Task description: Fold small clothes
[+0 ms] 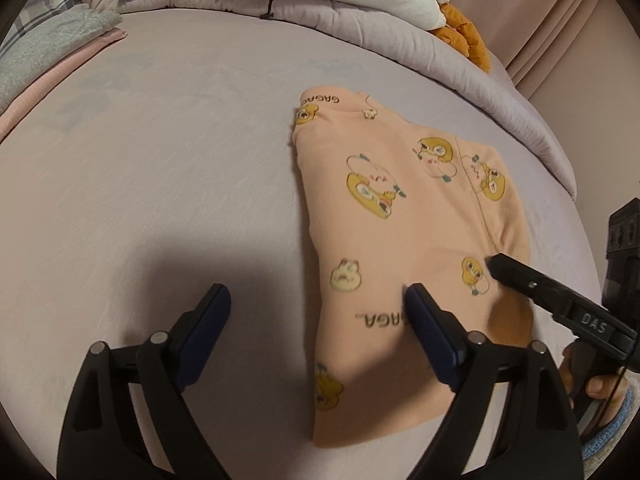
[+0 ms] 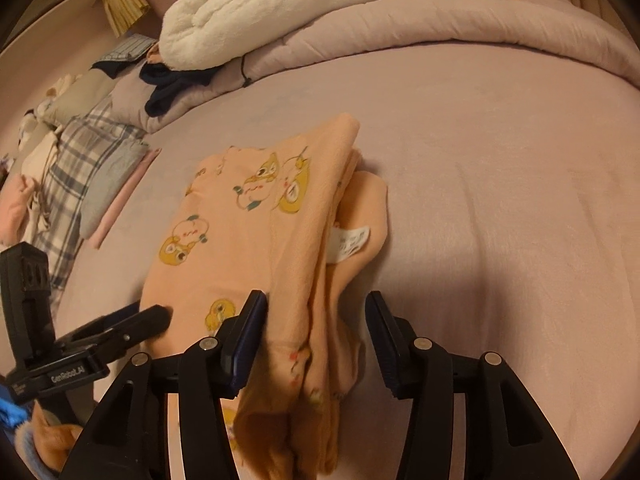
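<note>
Peach garment [image 1: 400, 216], folded, runs lengthwise from my grippers toward the quilt [image 1: 360, 28]; I see left gripper [image 1: 318, 300] and right gripper [image 2: 316, 308] both agape, gripping nothing.

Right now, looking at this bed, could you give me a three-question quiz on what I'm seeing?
1. True or false: the left tongs are clamped on the peach garment.
2. Which lies on top of the rolled quilt? A) a white fluffy blanket B) a book C) a shoe
3. Fill in: a white ____ sticks out of the garment's folded layers in the right wrist view.

Key: 1 false, they stand open; 2 A; 3 label.
</note>
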